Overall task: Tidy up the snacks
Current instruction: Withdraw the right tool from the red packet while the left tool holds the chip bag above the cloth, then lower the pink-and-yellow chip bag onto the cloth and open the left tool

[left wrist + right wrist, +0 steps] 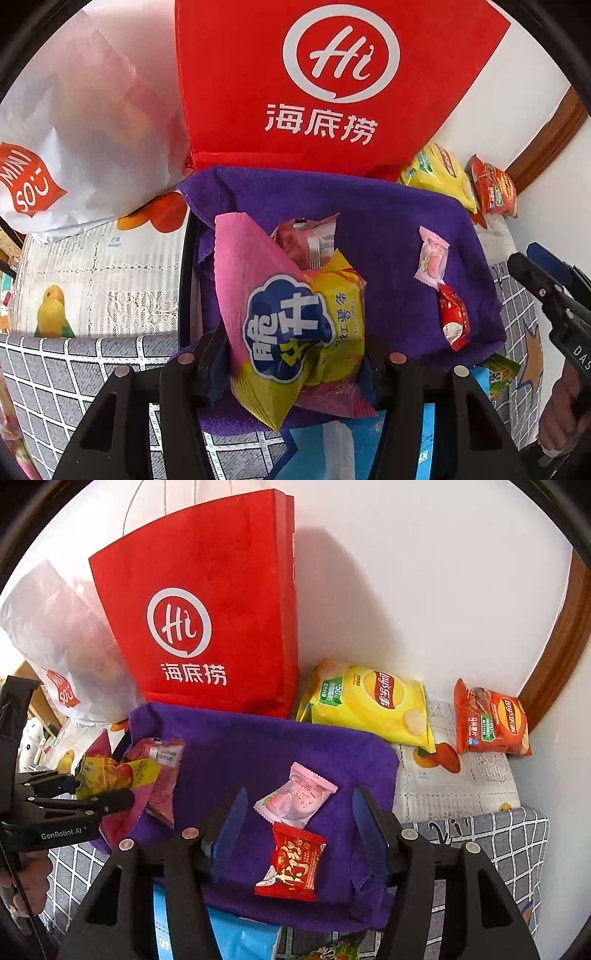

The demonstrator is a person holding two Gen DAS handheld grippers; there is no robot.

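the left gripper [295,354] has its jaws clamped on a crinkly pink and yellow snack packet [291,332], bunched with others over the purple towel [266,746]. the right gripper [295,834] hangs wide open above a small red foil candy [293,864] lying there. that glossy packet could slip out and drag the bunch off the towel.

Blue packet [236,938] cut off by the bottom edge, green wrapper [332,950] mostly out of frame, white bag [74,129] contents blurred, left tool [291,354] fingertips hidden behind the snack bags [295,317]
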